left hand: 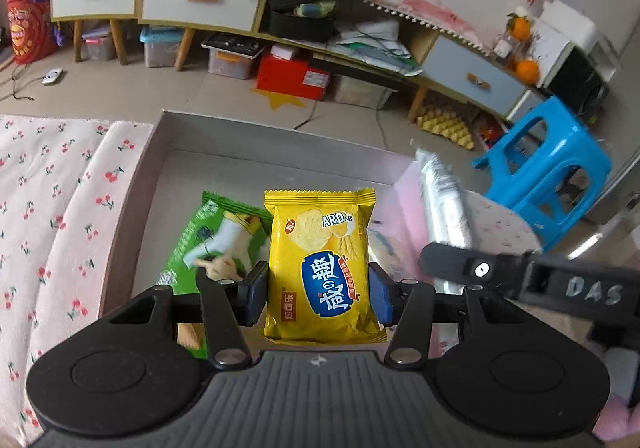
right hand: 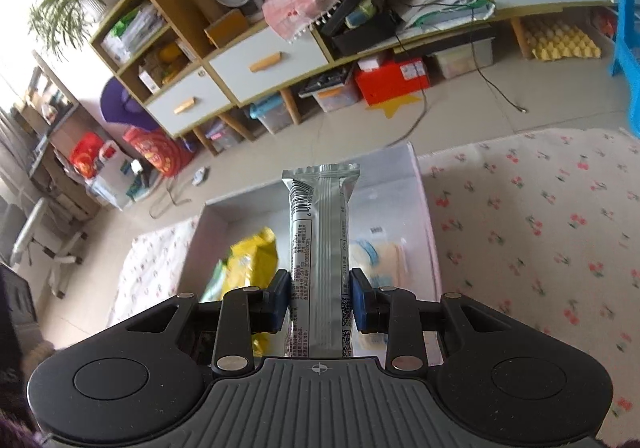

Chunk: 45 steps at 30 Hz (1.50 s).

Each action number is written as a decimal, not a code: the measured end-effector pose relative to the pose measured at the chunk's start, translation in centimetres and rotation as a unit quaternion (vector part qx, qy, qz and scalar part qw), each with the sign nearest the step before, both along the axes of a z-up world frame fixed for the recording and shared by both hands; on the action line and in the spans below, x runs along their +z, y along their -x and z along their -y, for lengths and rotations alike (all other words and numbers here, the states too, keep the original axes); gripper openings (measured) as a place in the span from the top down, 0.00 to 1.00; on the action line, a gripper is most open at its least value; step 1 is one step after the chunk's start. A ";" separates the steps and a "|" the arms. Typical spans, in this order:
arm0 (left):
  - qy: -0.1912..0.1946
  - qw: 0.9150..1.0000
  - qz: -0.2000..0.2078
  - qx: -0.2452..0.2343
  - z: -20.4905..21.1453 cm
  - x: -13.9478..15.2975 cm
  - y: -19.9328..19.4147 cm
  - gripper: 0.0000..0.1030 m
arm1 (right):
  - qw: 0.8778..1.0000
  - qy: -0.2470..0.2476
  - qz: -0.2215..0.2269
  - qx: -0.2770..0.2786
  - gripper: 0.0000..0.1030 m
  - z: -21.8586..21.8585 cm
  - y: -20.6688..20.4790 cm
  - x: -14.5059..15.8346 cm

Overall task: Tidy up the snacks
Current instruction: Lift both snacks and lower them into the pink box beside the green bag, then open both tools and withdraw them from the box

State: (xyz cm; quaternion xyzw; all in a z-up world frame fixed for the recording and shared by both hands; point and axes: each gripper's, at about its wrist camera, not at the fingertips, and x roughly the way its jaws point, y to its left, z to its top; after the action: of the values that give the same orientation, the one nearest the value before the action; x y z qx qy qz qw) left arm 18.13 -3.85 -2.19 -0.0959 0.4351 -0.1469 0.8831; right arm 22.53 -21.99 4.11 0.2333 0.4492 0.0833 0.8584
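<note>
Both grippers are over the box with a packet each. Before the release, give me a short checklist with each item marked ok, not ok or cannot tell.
1. Left gripper clamped on the yellow packet: ok, pads press both its sides.
2. Right gripper clamped on the silver packet: ok.
3. Both packets over the box, inside its walls: ok.
4. Bare floor below the yellow packet: not ok, it overlaps the green packet.
5. Bare floor below the silver packet: cannot tell, a pale packet lies just beside it.
6. Grippers clear of each other: ok, though close in the left view.
</note>
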 end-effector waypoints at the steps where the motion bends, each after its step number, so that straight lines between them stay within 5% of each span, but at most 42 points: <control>1: -0.001 1.000 -0.003 0.001 -0.1 -0.2 -0.2 0.54 | 1.000 -0.003 0.004 0.001 0.71 0.0 -0.3 -0.3; 12: -0.095 0.995 0.004 0.003 0.4 -1.3 -0.7 0.54 | 0.999 -0.032 -0.016 -0.002 0.71 -0.2 -2.4 -4.1; 29: -0.097 0.995 0.004 -0.005 0.7 -1.1 -0.9 0.47 | 0.999 -0.024 -0.016 -0.016 0.65 0.3 -2.5 -4.2; 41: -0.089 0.996 0.015 -0.011 0.8 1.0 1.2 0.27 | 0.999 -0.005 -0.010 -0.034 0.49 1.6 -0.6 -0.4; 45: -0.093 0.995 0.017 -0.013 0.7 1.9 2.2 0.18 | 0.999 0.008 -0.005 -0.033 0.33 1.5 0.6 1.4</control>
State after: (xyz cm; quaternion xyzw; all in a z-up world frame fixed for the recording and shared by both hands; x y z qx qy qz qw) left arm 15.91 -4.51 -0.30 -0.0053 0.4330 -0.1187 0.8936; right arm 21.90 -23.53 5.47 0.2416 0.4466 0.0505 0.8600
